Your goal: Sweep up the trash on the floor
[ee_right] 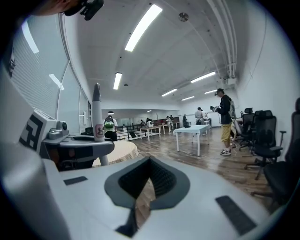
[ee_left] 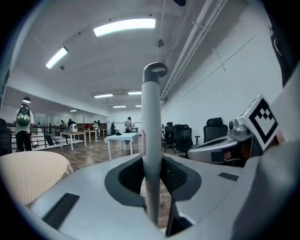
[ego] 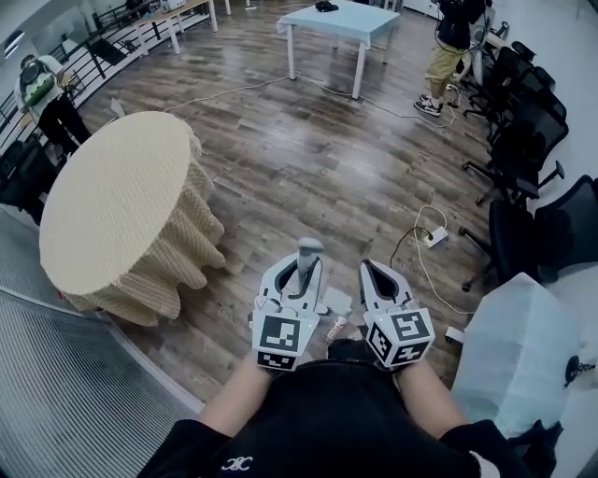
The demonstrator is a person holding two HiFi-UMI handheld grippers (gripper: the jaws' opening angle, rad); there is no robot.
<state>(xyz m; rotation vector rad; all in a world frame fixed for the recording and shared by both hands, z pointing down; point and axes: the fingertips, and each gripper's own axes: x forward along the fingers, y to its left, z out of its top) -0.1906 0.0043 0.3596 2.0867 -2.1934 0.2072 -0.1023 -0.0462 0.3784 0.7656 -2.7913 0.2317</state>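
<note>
My left gripper [ego: 304, 268] is shut on an upright grey handle [ego: 309, 248] with a hanging loop at its top; whatever the handle carries lower down is hidden. In the left gripper view the handle [ee_left: 151, 122] rises straight between the jaws of the left gripper [ee_left: 151, 174] and bears a small red-and-white label. My right gripper [ego: 377, 274] is beside it, shut with nothing in it; the right gripper view shows the right gripper [ee_right: 144, 183] with only a sliver of floor between its jaws. White paper scraps [ego: 336, 302] lie on the wooden floor between the two grippers.
A round table with a beige cloth [ego: 121, 205] stands to the left, beside a metal grating [ego: 65, 392]. Ahead is a pale blue table [ego: 341, 23]. Black office chairs [ego: 523, 140], a power strip with cable [ego: 434, 235] and a white covered object [ego: 519, 355] line the right. A person [ego: 448, 47] stands far right.
</note>
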